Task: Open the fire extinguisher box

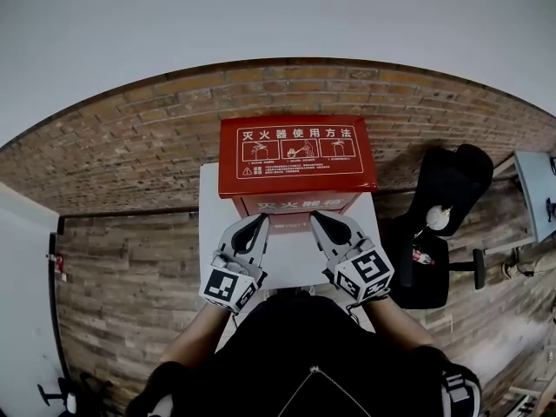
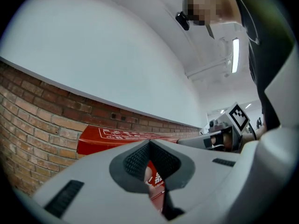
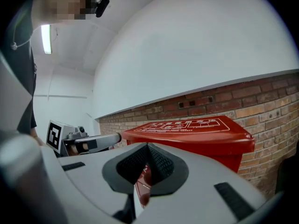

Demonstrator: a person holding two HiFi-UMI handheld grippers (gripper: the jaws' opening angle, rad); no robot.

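Observation:
A red fire extinguisher box (image 1: 297, 159) stands against the brick wall on a white base, its sloped lid down, with white instruction print on top. My left gripper (image 1: 260, 221) and right gripper (image 1: 315, 220) point at the box's front just below the lid's front edge, side by side. Both are shut with nothing between the jaws. In the left gripper view the box (image 2: 119, 140) lies ahead past the closed tips (image 2: 149, 143); in the right gripper view the lid (image 3: 191, 129) fills the middle beyond the closed tips (image 3: 147, 145).
A brick wall (image 1: 130, 146) runs behind the box. A black office chair (image 1: 443, 224) stands to the right, with a desk edge (image 1: 534, 189) beyond it. Wooden plank floor (image 1: 122, 294) lies to the left.

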